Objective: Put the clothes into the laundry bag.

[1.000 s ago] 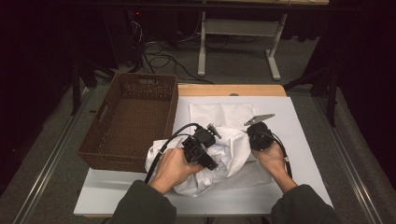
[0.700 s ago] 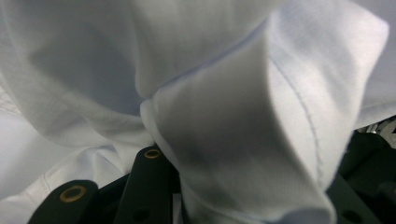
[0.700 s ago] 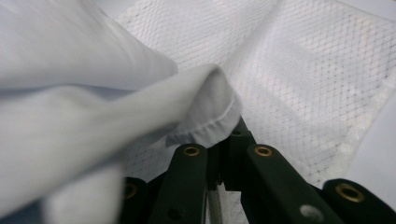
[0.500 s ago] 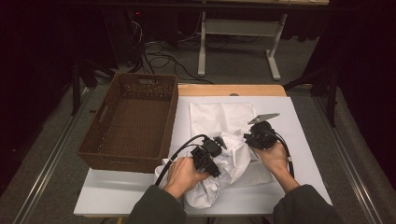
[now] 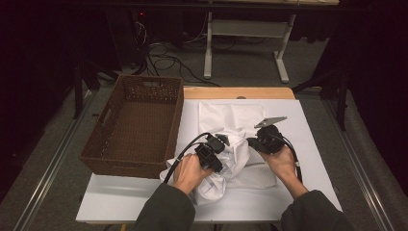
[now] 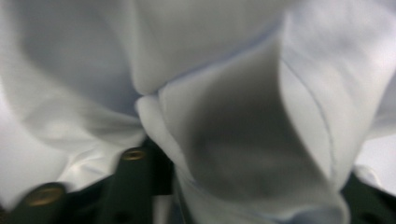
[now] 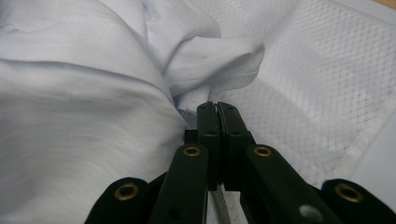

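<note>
Soft, light white garment (image 5: 226,163) bunched on table (image 5: 144,202) beside basket (image 5: 134,130), over mesh bag (image 5: 231,115); limp, best pinched at fold or hem; right gripper (image 7: 217,109) clamped on its edge, left gripper (image 5: 211,151) buried in cloth, state unclear.

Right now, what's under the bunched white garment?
A white mesh bag lies flat on the table beneath the white garment; its weave appears beside the right hand-held gripper. Whatever lies under the garment's middle is covered.
</note>
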`<state>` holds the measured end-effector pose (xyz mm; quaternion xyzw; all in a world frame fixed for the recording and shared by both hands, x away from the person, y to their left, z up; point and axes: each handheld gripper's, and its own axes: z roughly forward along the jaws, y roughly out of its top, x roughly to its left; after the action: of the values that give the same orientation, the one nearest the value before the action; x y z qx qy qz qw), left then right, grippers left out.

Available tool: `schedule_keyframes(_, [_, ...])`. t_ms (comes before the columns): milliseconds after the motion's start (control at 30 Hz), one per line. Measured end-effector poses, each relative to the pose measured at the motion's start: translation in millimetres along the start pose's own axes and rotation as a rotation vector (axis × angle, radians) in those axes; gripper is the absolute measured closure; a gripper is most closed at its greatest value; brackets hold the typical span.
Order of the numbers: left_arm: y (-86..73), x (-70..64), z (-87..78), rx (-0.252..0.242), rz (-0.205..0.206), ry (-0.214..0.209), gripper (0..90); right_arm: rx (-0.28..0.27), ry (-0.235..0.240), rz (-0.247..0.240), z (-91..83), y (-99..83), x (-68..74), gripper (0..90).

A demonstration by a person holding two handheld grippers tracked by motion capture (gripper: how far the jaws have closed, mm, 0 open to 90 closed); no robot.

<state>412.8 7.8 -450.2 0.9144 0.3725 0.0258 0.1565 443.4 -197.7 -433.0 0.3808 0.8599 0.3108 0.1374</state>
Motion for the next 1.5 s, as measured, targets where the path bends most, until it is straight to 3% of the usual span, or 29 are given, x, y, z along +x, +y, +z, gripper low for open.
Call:
schedule_keyframes(133, [-4.4,-4.8,-14.6,-0.056,0.021,-0.036,36.5,0.005,0.001,0.007,0.9,-0.5,-3.0,90.0])
schedule_keyframes(200, [-6.2,-5.9,-21.4,-0.073,0.034,-0.044,34.0,0.006,-0.002,0.009,0.8,-0.3,-2.7,90.0])
schedule_keyframes(333, [-9.5,-9.9,-33.7,-0.125,0.051,-0.023,32.9,0.002,-0.004,0.003,0.5,-0.1,-1.9,90.0])
schedule_keyframes(400, [-10.8,-10.5,-38.5,-0.153,0.053,-0.02,36.8,0.002,-0.005,0.003,0.1,-0.2,-1.8,90.0])
schedule_keyframes(433, [-11.9,-11.4,-40.2,-0.174,0.057,-0.013,46.5,0.002,-0.005,-0.001,-0.5,0.0,-1.4,90.0])
schedule_keyframes(467, [-12.7,-12.1,-41.5,-0.187,0.064,-0.003,46.5,0.002,-0.005,-0.001,-0.5,0.0,-1.4,90.0])
schedule_keyframes(600, [-11.5,-14.6,-36.4,-0.174,0.092,-0.007,71.3,0.003,-0.008,0.002,-1.6,1.1,0.0,90.0])
schedule_keyframes(767, [-0.3,-12.3,-11.9,-0.113,0.084,-0.027,79.3,0.003,-0.01,-0.008,-3.5,3.7,2.0,90.0])
schedule_keyframes(900, [6.0,-7.5,0.5,-0.108,0.055,-0.046,79.9,-0.005,-0.003,-0.013,-4.9,3.8,4.0,90.0])
schedule_keyframes(933, [5.4,-7.1,-0.7,-0.119,0.052,-0.048,78.4,-0.005,-0.003,-0.016,-4.8,3.5,4.0,90.0])
schedule_keyframes(967, [4.2,-6.7,-3.3,-0.129,0.052,-0.051,67.5,0.0,0.0,-0.013,-4.6,2.8,3.4,90.0])
schedule_keyframes(1000, [2.4,-6.6,-7.1,-0.142,0.051,-0.051,67.5,0.0,0.0,-0.013,-4.6,2.8,3.4,90.0])
schedule_keyframes(1067, [-0.6,-6.5,-17.3,-0.153,0.047,-0.044,51.9,0.0,-0.002,-0.014,-4.7,2.6,3.2,90.0])
schedule_keyframes(1167, [-5.2,-5.5,-37.0,-0.186,0.047,-0.018,39.0,-0.002,-0.003,-0.021,-4.6,3.4,4.3,90.0])
schedule_keyframes(1367, [-5.0,0.7,-69.5,-0.26,0.028,0.019,30.5,0.001,-0.002,-0.016,-4.6,3.2,3.9,90.0])
schedule_keyframes(1500, [7.1,4.3,-65.1,-0.248,0.024,0.031,28.4,0.001,-0.003,-0.022,-4.1,3.3,4.5,90.0])
